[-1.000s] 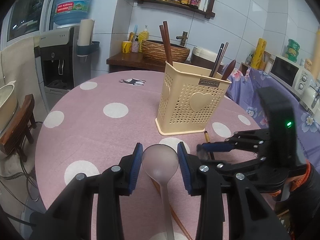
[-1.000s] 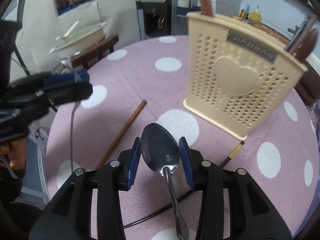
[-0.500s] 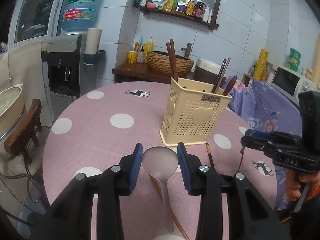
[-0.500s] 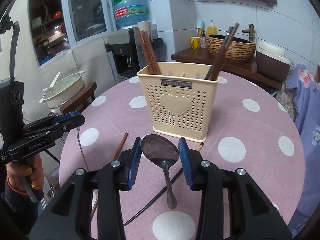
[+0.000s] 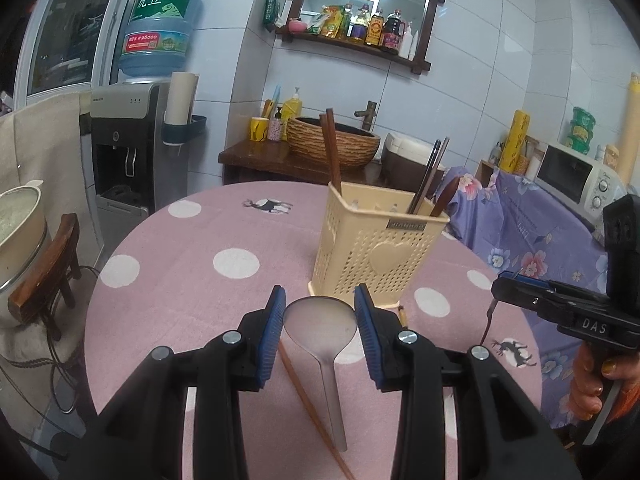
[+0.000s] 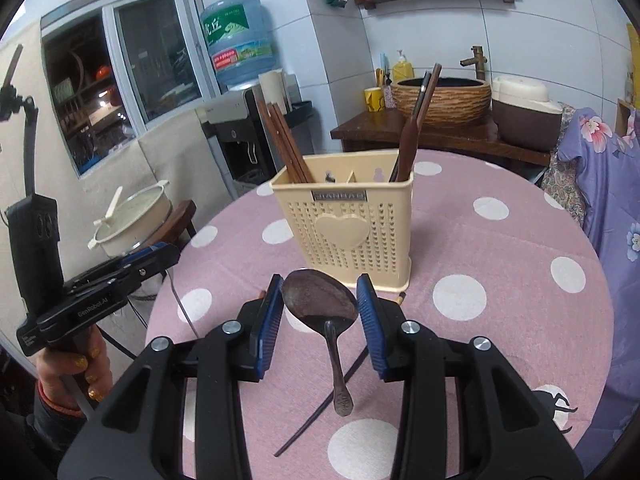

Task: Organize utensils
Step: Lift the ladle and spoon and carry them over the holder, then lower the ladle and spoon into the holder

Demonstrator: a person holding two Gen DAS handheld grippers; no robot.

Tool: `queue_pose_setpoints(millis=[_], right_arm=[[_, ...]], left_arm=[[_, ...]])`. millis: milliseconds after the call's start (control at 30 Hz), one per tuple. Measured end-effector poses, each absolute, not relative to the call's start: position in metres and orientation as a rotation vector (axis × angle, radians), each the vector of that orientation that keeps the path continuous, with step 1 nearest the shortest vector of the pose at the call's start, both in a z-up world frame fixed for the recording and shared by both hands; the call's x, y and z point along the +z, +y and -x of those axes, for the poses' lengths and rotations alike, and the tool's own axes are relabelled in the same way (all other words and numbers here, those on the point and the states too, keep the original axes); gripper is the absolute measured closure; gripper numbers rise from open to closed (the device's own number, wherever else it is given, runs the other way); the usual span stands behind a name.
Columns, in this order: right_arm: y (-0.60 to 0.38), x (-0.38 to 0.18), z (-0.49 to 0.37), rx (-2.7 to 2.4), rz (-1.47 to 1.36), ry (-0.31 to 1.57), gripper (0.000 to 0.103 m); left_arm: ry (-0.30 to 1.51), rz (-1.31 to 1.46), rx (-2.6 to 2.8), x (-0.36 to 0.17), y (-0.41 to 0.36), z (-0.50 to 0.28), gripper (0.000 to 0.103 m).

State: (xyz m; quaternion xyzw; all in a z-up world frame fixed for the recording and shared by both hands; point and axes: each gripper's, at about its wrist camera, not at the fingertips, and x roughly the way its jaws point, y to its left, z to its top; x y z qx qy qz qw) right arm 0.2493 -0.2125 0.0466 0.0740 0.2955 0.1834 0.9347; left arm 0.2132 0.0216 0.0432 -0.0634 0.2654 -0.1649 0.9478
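Note:
A cream perforated utensil holder (image 5: pixel 376 258) (image 6: pixel 348 226) stands on the pink dotted table (image 5: pixel 200 256), with brown chopsticks (image 6: pixel 286 148) and dark utensils (image 6: pixel 416 120) in it. My left gripper (image 5: pixel 320 322) is shut on a pale metal spoon (image 5: pixel 322 324), bowl forward, handle hanging down. My right gripper (image 6: pixel 319 306) is shut on a dark metal spoon (image 6: pixel 320 298), held the same way. Both are lifted above the table in front of the holder. A brown chopstick (image 5: pixel 308 400) and a dark chopstick (image 6: pixel 320 408) lie on the table below.
A pot on a wooden stool (image 6: pixel 132 216) stands left of the table. A water dispenser (image 5: pixel 132 148), a dark counter with a woven basin (image 5: pixel 332 142) and a purple flowered cover (image 5: pixel 532 232) lie behind and to the right.
Both grippers have risen and pulled back from the table with their spoons. The holder now looks farther away and lower in both views.

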Motion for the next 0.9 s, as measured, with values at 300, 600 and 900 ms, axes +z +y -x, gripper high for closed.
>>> queue_pose_setpoints(millis=[300, 600, 900], right_arm=[[-0.217, 0.105, -0.266, 0.342, -0.223, 0.453, 0.065], [-0.211, 0.166, -0.312, 0.265, -0.241, 0.305, 0.065], [-0.207, 0.138, -0.359, 0.214, -0.205, 0.330, 0.065]], left_arm=[[0.370, 0.124, -0.326, 0.108, 0.002, -0.235, 0.067], [0.211, 0.158, -0.271, 0.171, -0.022, -0.281, 0.067], [0.235, 0.160, -0.218, 0.145, -0.035, -0.322, 0.067]])
